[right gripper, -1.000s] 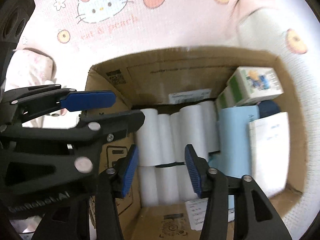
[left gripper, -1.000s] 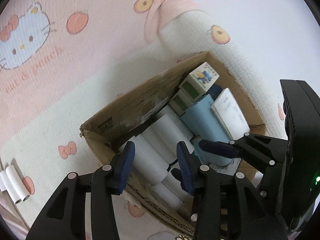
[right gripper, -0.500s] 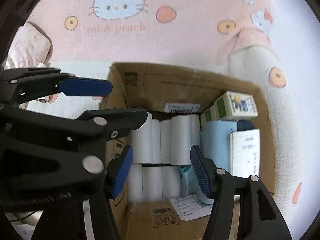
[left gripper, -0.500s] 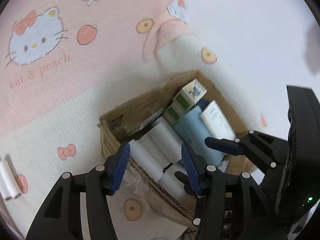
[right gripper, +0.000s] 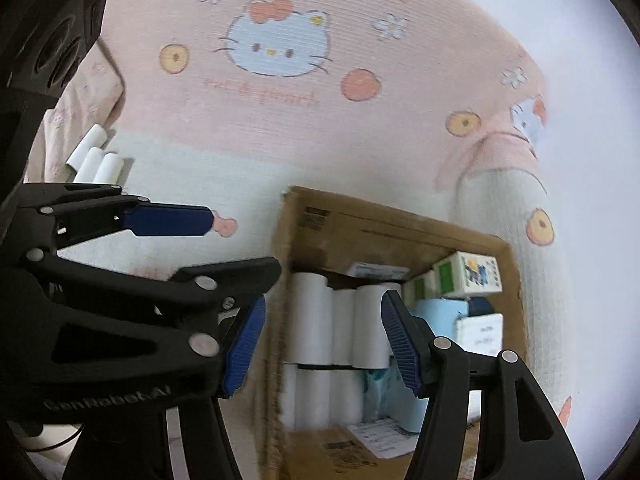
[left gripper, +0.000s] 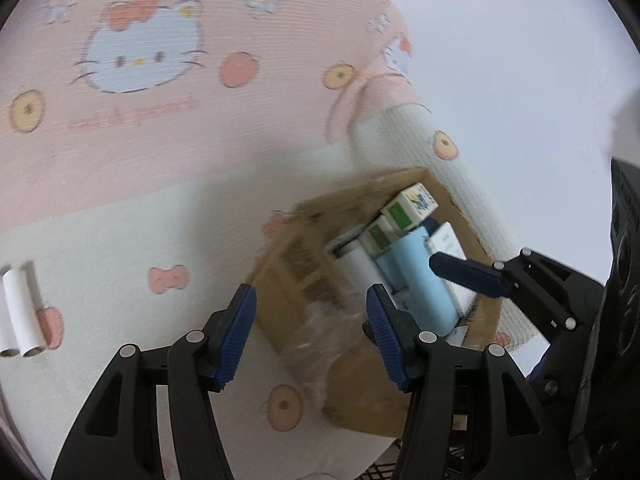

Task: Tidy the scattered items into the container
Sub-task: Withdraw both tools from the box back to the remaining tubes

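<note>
Both grippers, left [left gripper: 308, 334] opening, right [right gripper: 322, 346] spread, fingers empty, near cardboard box [right gripper: 384, 224] already packed with white rolls [right gripper: 340, 320]; loose rolls [right gripper: 96, 162] far left on blanket [right gripper: 280, 152], likely next.

Both wrist views look steeply down from close above, sharing the open brown cardboard box [left gripper: 362, 392] [right gripper: 362, 224] on the pink cartoon-cat blanket [left gripper: 168, 160] [right gripper: 328, 136].

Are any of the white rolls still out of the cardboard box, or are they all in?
Some are out. Three white rolls lie on the blanket, well left of the cardboard box, which already holds several others.
</note>
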